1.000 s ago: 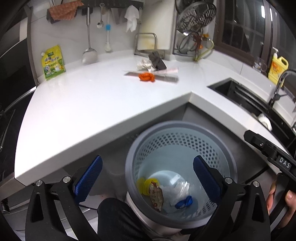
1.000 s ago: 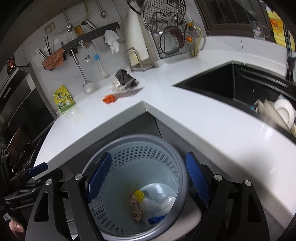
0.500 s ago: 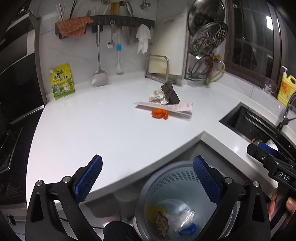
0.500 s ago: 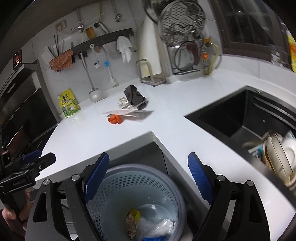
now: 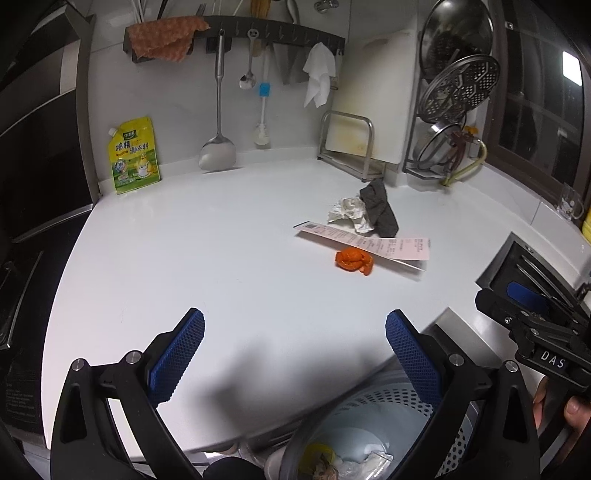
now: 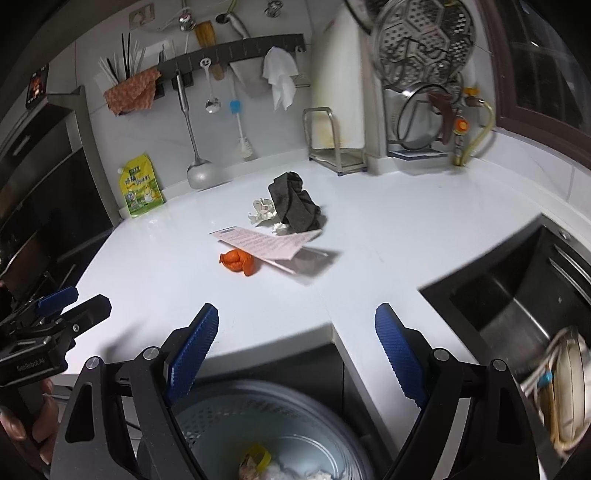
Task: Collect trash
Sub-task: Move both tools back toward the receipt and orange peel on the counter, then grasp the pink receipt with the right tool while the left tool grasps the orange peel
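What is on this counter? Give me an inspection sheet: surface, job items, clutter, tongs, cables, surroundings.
Surface: white counter, dry-looking, mostly bare.
Job's things: orange peel, receipt partly over it, crumpled tissue, dark rag beside the tissue; bin below the counter edge, trash already inside.
Clutter: yellow pouch against the wall.
Tongs: left tongs open, empty; right tongs open, empty; both over the near counter edge.
Cables: nothing seen.
Surroundings: utensil rail with spatula, spoon, brush, cloths; cutting board in a rack; sink at right, dishes in it.
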A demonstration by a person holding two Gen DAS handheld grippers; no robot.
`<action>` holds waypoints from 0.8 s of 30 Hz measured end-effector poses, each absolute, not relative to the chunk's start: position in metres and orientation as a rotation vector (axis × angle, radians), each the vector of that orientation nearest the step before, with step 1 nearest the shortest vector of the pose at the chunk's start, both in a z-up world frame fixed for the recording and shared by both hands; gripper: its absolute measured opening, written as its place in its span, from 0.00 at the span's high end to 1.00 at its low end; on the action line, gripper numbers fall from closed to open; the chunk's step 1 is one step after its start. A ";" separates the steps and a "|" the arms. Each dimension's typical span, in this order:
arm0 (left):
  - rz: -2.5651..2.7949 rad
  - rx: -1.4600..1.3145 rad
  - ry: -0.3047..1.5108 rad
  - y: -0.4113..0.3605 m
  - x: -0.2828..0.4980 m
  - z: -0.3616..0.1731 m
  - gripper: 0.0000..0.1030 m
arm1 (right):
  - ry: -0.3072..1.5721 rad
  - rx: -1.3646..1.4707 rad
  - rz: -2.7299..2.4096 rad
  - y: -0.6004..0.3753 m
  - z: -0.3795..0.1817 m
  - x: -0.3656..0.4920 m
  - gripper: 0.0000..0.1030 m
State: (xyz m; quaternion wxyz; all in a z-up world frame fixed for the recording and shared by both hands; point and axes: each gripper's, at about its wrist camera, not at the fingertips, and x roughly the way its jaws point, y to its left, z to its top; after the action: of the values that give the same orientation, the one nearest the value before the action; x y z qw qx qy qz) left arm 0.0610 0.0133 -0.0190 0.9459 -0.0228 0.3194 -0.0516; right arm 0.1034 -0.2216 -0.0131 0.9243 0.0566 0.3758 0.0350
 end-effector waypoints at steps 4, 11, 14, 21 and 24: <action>-0.099 -0.058 0.681 0.015 0.082 -0.027 0.06 | 0.798 0.041 0.068 -0.214 -0.021 0.134 0.20; -0.101 -0.073 0.710 0.019 0.106 -0.036 0.06 | 0.845 -0.059 0.109 -0.203 -0.025 0.183 0.20; -0.103 -0.076 0.723 0.022 0.113 -0.040 0.06 | 0.867 -0.133 0.132 -0.192 -0.027 0.197 0.20; -0.097 -0.111 0.754 0.034 0.123 -0.049 0.06 | 0.925 -0.376 0.117 -0.166 -0.053 0.222 0.20; -0.087 -0.115 0.762 0.038 0.125 -0.052 0.06 | 0.934 -0.448 0.103 -0.158 -0.063 0.228 0.20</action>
State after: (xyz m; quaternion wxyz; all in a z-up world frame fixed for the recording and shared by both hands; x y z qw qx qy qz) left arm 0.1255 0.0377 -0.0524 0.9258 -0.0558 0.3714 -0.0426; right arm 0.2279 -0.1580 -0.0630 0.8677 -0.2138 0.4460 0.0490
